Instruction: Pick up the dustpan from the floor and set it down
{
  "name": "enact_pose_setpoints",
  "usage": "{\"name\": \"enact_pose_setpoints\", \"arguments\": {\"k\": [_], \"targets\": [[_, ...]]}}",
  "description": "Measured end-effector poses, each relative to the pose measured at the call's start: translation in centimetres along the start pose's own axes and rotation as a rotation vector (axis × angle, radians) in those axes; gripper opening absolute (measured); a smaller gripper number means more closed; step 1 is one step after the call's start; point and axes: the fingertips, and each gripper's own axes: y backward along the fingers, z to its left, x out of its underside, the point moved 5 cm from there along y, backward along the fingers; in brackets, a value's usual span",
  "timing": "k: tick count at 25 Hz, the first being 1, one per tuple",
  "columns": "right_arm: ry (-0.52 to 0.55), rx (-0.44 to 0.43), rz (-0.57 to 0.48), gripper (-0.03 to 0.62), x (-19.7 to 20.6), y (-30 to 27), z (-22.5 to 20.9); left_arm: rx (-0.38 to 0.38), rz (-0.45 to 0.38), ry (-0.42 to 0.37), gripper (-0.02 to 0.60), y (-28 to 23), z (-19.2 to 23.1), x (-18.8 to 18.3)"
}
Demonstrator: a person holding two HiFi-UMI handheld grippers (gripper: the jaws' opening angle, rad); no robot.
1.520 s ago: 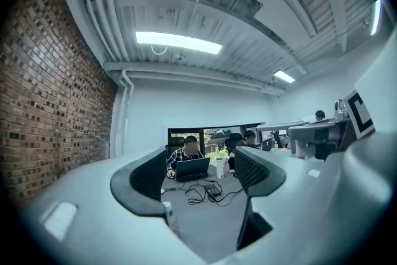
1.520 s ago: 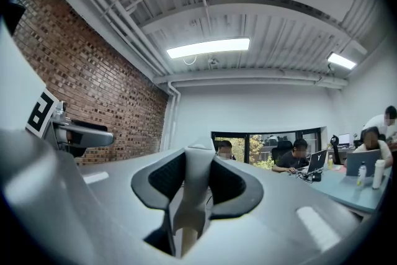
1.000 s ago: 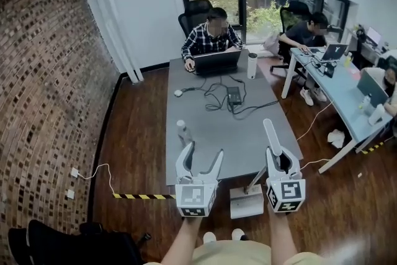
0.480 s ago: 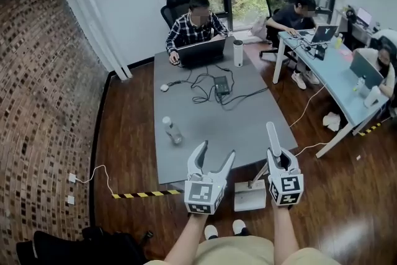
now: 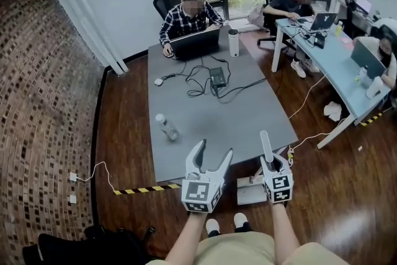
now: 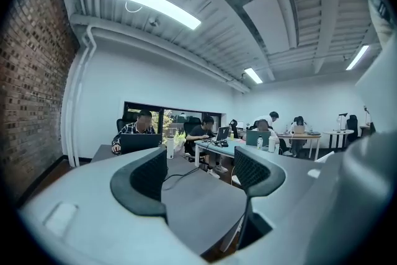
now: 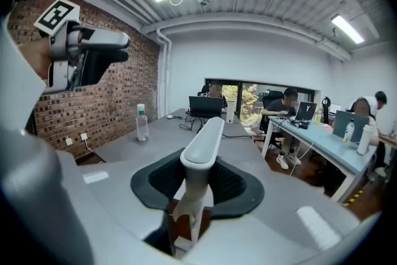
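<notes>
Just off the near edge of the tabletop (image 5: pixel 208 115), my right tool (image 5: pixel 270 162) pinches the dustpan (image 5: pixel 250 191) by its upright handle, so its pan hangs low over the floor (image 5: pixel 322 186), ready for setting down, I judge. My left tool (image 5: pixel 213 151) is spread, empty.

I count two grippers: one left gripper (image 5: pixel 213 149) and one right gripper (image 5: pixel 275 161). There is one dustpan (image 5: pixel 248 192), one big grey table (image 5: pixel 248 115), one water bottle (image 5: pixel 166 127), one tall cup (image 5: pixel 233 43), three people (image 5: pixel 186 15) (image 5: pixel 296 0) (image 5: pixel 379 46) and three laptops (image 5: pixel 195 43) (image 5: pixel 324 22) (image 5: pixel 363 59).
</notes>
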Motion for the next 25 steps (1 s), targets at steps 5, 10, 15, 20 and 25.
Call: {"name": "enact_pose_setpoints", "arguments": {"k": [5,10,15,20,25], "targets": [[0.02,-0.058,0.085,0.116,4.5,-2.5,0.3,-0.007,0.037,-0.005,0.33,-0.1,0.4,0.8],[0.046,-0.143,0.172,0.117,9.0,-5.8,1.3,-0.026,0.074,0.0,0.328,0.2,1.4,1.6],[0.05,-0.181,0.232,0.117,12.0,-8.4,1.5,-0.044,0.099,0.002,0.327,0.3,2.0,2.0],[0.032,-0.183,0.232,0.118,11.9,-10.8,1.5,-0.064,0.127,-0.001,0.327,0.7,2.4,2.6],[-0.026,-0.188,0.219,0.127,12.1,-12.6,1.0,-0.075,0.132,-0.008,0.325,0.9,2.7,2.9]]}}
